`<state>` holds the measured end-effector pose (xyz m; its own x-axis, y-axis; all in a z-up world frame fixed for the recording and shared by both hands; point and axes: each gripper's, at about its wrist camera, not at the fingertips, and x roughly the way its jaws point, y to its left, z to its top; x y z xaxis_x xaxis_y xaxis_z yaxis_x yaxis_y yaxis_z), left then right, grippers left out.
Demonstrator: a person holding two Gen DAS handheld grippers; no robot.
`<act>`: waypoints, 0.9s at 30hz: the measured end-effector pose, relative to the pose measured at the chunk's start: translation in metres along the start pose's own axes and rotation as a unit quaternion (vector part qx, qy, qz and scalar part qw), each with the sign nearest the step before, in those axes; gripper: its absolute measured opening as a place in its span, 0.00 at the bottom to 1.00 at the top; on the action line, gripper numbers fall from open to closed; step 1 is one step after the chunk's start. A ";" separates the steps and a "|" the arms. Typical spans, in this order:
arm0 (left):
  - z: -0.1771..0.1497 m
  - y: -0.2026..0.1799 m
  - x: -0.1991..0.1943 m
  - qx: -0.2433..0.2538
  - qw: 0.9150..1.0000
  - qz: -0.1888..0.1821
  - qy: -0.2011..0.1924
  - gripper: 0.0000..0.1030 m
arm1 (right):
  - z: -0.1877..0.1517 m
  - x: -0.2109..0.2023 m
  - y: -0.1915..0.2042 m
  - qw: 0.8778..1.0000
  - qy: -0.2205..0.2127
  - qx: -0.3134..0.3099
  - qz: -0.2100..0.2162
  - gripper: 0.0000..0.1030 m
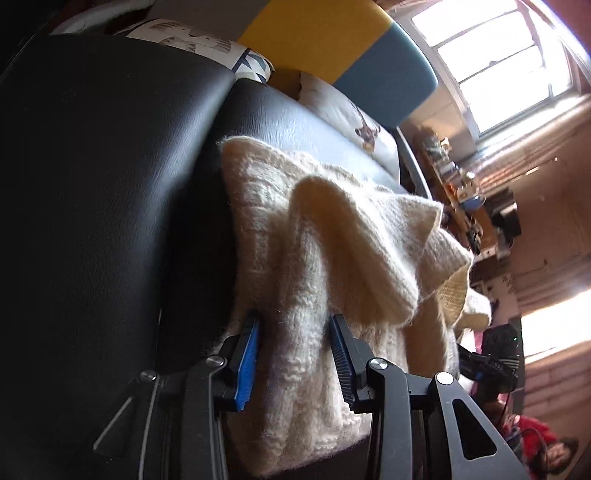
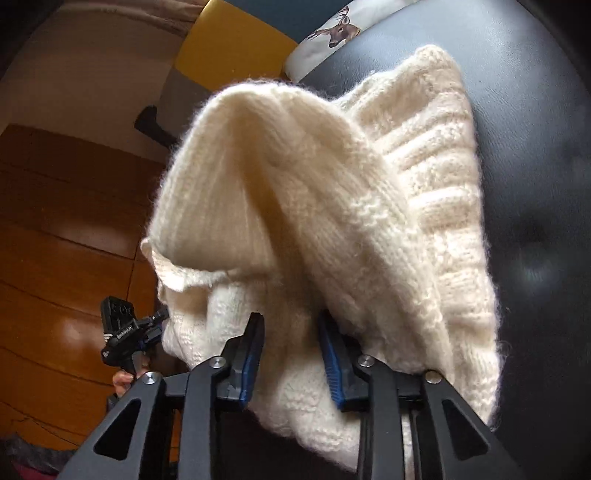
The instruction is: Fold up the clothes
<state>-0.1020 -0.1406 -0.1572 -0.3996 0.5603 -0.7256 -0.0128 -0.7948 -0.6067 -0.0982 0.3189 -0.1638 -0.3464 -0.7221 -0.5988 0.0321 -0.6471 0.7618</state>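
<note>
A thick cream knit sweater (image 1: pixel 332 229) lies bunched on a black leather seat (image 1: pixel 110 166), with a raised fold in its middle. My left gripper (image 1: pixel 295 321) has its blue pads pressed into a thick wad of the sweater's near edge. In the right wrist view the sweater (image 2: pixel 295 166) rises in a tall hump over the seat (image 2: pixel 535 147). My right gripper (image 2: pixel 291 317) clamps another thick bunch of it. Each view shows the other gripper's camera mount beyond the knit, the left gripper (image 2: pixel 122 332) with a hand under it.
A deer-print cushion (image 2: pixel 332 33) and a patterned cushion (image 1: pixel 251 62) lean at the seat's back, under a yellow and blue panel (image 1: pixel 332 29). A wooden floor (image 2: pixel 55 221) lies beside the seat. A cluttered shelf (image 1: pixel 454 184) stands below a bright window (image 1: pixel 498 55).
</note>
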 end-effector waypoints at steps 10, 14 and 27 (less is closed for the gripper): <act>-0.072 0.001 -0.076 -0.063 0.991 -0.108 -0.038 0.44 | -0.063 -0.067 0.008 0.994 -0.060 0.052 0.081 0.43; -0.065 -0.006 -0.067 -0.081 0.984 -0.154 -0.037 0.54 | -0.062 -0.083 0.015 0.987 -0.120 0.054 0.092 0.50; -0.041 -0.006 -0.004 -0.167 0.967 -0.194 -0.001 0.59 | -0.012 -0.064 0.024 0.985 -0.136 0.068 0.081 0.55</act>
<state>-0.0630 -0.1285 -0.1645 -0.4263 0.8006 -0.4211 0.1344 -0.4043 -0.9047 -0.0636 0.3471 -0.1101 -0.5856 -0.7095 -0.3921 -0.0124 -0.4759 0.8794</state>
